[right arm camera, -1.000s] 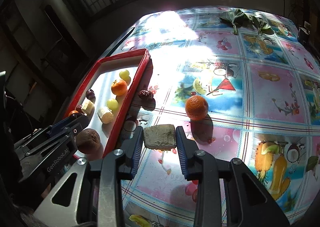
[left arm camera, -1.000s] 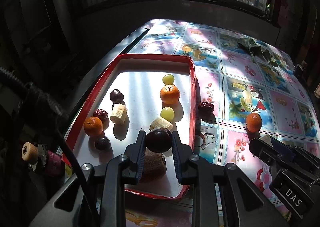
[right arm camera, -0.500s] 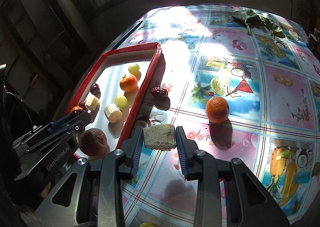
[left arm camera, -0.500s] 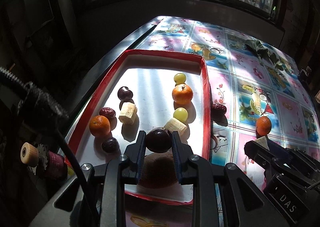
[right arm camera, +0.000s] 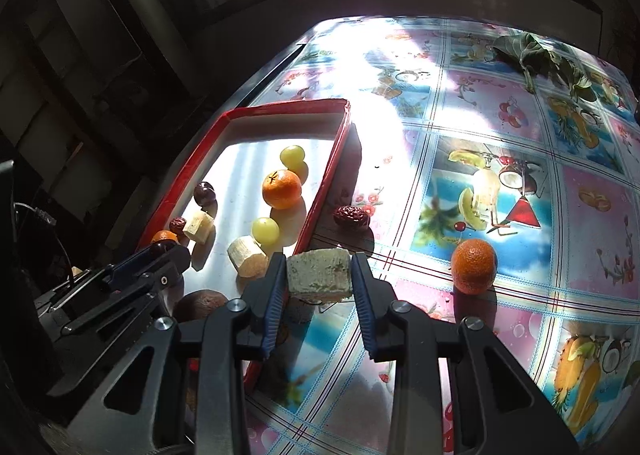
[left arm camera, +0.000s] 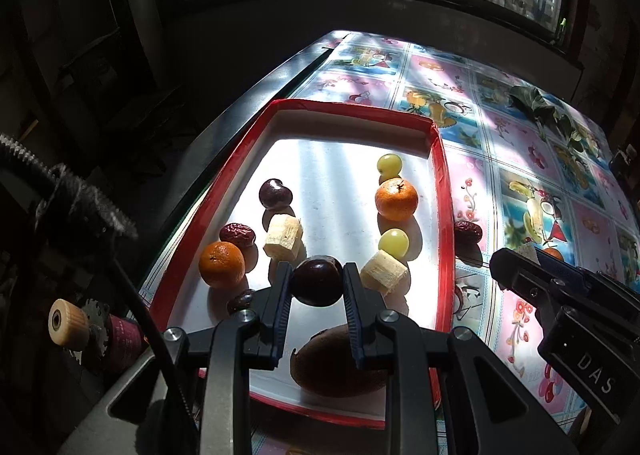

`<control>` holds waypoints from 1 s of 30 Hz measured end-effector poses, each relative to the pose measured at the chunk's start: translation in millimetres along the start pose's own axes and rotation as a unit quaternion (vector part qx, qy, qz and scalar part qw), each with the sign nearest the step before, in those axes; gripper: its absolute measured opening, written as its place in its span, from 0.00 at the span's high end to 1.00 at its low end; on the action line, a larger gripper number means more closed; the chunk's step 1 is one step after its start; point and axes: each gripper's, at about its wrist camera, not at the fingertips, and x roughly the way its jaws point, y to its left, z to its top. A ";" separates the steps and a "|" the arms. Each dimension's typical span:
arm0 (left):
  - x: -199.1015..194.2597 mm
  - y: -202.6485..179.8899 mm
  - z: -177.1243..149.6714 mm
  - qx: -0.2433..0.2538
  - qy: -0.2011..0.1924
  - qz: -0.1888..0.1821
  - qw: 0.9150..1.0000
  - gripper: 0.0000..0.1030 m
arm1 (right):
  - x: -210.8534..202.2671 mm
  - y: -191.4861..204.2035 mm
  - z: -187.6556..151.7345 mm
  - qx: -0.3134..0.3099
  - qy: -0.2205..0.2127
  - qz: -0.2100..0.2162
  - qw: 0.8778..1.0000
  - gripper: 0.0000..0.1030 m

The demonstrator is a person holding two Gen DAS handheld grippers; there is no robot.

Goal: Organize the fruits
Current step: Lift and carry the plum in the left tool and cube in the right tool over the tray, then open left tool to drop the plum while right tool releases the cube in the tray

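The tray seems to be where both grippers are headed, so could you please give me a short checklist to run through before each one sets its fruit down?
1. Left gripper holds the dark plum firmly: ok.
2. Right gripper holds the pale fruit chunk squarely: ok.
3. Plum hangs over the red tray: ok.
4. Chunk over the tray: not ok, it sits at the tray's right rim.
5. Free floor beneath the plum: cannot tell, the kiwi lies close under the gripper.
6. Fruit left outside: not ok, an orange and a red date remain on the tablecloth.

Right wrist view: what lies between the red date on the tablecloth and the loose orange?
Nothing: in the right wrist view only bare patterned tablecloth lies between the red date and the orange.
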 end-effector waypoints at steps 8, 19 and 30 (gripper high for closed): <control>19.8 21.8 26.5 -0.030 0.028 -0.036 0.998 0.76 | 22.1 11.3 32.4 -0.007 -0.001 0.015 1.000 0.66; 68.9 44.2 79.1 -0.076 0.066 -0.072 0.992 0.76 | 84.7 27.1 97.5 -0.012 0.012 0.006 1.000 0.66; 120.2 34.2 100.6 -0.071 0.104 -0.046 0.991 0.76 | 141.6 29.5 117.5 -0.028 0.056 -0.031 0.998 0.66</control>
